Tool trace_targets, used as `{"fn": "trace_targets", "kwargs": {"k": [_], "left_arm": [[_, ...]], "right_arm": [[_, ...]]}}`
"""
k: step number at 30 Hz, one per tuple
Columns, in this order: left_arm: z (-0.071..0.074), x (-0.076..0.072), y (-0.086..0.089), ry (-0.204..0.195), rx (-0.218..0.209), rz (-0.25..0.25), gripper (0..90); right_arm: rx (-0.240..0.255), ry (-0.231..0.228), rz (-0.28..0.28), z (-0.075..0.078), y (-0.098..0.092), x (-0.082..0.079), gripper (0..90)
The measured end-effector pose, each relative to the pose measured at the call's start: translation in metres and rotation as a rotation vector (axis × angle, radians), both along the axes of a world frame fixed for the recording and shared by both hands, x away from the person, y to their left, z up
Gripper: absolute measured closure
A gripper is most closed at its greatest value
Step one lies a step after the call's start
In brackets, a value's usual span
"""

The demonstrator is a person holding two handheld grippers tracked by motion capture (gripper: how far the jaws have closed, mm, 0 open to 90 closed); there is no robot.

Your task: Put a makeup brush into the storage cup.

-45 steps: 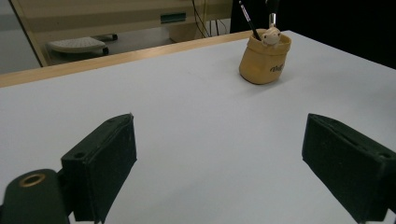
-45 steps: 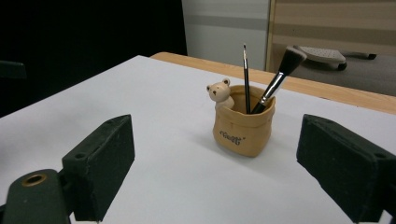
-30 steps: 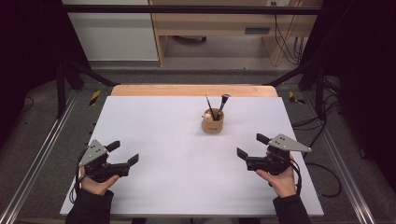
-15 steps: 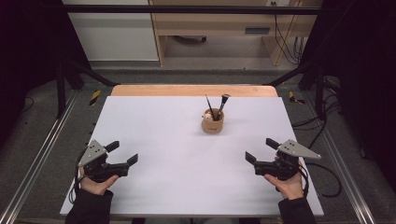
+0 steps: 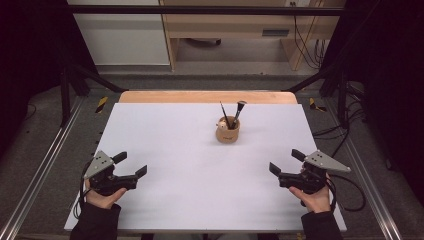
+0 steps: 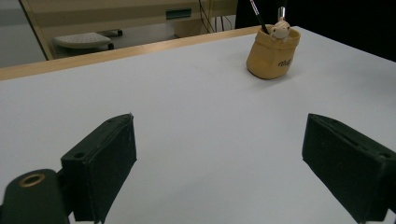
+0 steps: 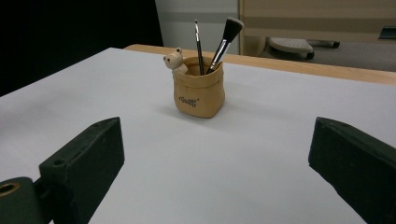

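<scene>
Both the left gripper (image 5: 133, 166) and right gripper (image 5: 285, 161) stood wide open, empty, near the worktop's (image 5: 170, 130) front corners. In the left gripper view, the brushes (image 6: 256, 13) in the pot (image 6: 272, 54) were cut off.

A tan pot (image 7: 199, 93) with dark lettering holds black-handled brushes (image 7: 223, 41) on a white surface (image 5: 175, 145).

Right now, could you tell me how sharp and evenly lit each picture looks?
High view: white table evenly lit, surroundings dark. Right gripper view: tan fabric pouch holding brushes sharp, casting a faint shadow; near black jaws soft. Left gripper view: pouch sharp, jaws slightly blurred.
</scene>
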State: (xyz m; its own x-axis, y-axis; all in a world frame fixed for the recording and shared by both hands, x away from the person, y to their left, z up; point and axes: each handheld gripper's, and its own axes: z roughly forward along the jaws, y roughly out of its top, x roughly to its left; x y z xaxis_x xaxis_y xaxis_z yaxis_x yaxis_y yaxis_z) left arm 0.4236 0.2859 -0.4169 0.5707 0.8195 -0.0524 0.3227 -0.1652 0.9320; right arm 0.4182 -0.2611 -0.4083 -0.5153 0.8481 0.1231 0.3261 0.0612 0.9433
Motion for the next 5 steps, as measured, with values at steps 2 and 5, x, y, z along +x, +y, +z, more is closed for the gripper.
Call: {"fn": "trace_targets", "kwargs": {"k": [2,5], "left_arm": [[-0.0003,0.0002,0.0003,0.001,0.000,0.000,9.2],[-0.0005,0.0003,0.0004,0.000,0.000,0.000,9.2]], "right_arm": [[0.004,-0.001,-0.007,0.0000,-0.0014,-0.0007,4.2],[0.004,-0.003,-0.009,-0.0004,-0.0025,-0.0010,4.2]]}}
